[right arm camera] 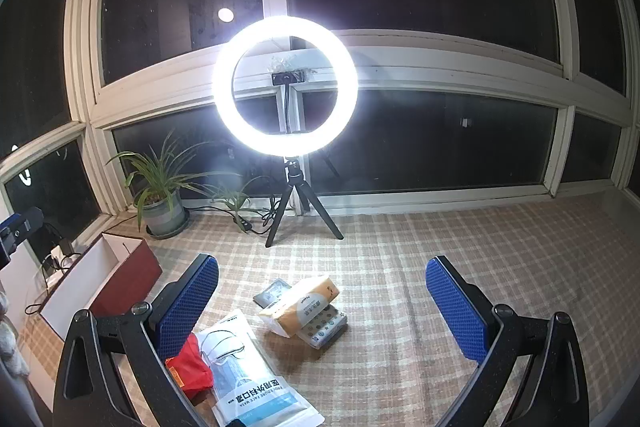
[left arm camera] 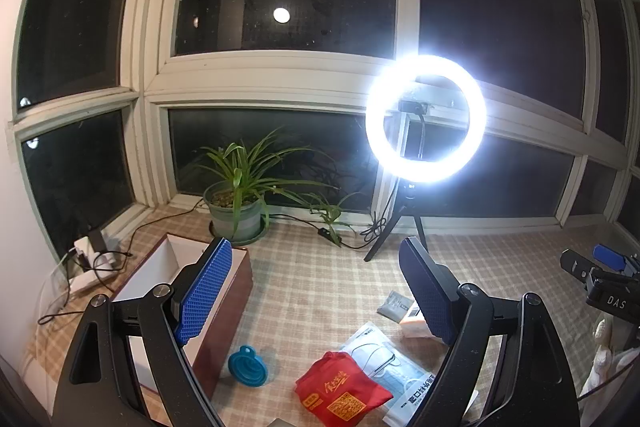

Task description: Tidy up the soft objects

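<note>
Nothing boxed yet — open red-sided box (left arm camera: 224, 291) visibly empty. Left gripper (left arm camera: 320, 291) and right gripper (right arm camera: 322, 303) spread wide, holding nothing. Loose on the checked cloth (right arm camera: 400, 247) — red pouch (left arm camera: 340, 387), face-mask pack (right arm camera: 248, 379), tissue packs (right arm camera: 304, 311), blue silicone funnel (left arm camera: 248, 365).

Both cameras look forward and a bit down, toward the ring light (left arm camera: 425, 119) (right arm camera: 282, 85). The left one sits left of it. Both see the face mask pack (left arm camera: 394, 367) (right arm camera: 256, 383).
</note>
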`<state>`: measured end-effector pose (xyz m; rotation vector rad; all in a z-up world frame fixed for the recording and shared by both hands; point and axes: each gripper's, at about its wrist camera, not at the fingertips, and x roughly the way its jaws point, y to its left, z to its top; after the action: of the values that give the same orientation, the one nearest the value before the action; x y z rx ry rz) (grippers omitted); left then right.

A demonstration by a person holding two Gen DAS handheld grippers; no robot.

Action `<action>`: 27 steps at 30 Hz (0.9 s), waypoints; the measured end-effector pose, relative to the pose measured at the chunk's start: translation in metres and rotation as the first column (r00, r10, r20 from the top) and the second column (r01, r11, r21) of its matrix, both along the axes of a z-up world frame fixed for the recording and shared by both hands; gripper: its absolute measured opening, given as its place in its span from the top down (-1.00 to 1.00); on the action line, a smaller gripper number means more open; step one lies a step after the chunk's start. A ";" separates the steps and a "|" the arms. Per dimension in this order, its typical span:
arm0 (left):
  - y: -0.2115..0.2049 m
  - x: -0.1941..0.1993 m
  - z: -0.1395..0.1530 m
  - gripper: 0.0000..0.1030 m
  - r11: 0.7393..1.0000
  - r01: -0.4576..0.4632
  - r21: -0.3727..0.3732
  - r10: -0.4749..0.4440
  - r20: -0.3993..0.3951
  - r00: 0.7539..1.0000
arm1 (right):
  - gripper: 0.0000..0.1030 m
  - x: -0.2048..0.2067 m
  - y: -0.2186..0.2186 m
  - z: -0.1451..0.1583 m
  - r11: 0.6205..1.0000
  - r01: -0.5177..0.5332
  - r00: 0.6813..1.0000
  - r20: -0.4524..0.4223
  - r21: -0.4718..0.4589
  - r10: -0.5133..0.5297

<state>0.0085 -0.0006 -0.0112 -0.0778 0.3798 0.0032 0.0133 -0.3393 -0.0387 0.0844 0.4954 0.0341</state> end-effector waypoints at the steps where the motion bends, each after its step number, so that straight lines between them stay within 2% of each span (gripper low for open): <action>1: -0.001 0.000 -0.001 -0.67 1.000 0.001 0.001 -0.001 0.001 1.000 | -0.99 0.001 0.000 0.002 1.000 0.000 1.000 -0.001 0.000 0.000; 27: -0.006 0.004 -0.003 -0.67 1.000 0.009 0.006 -0.009 -0.001 1.000 | -0.99 0.003 0.002 0.009 1.000 -0.007 1.000 0.015 -0.019 0.008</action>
<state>0.0127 -0.0071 -0.0138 -0.0698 0.3813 -0.0042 0.0166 -0.3369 -0.0294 0.0642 0.4811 0.0375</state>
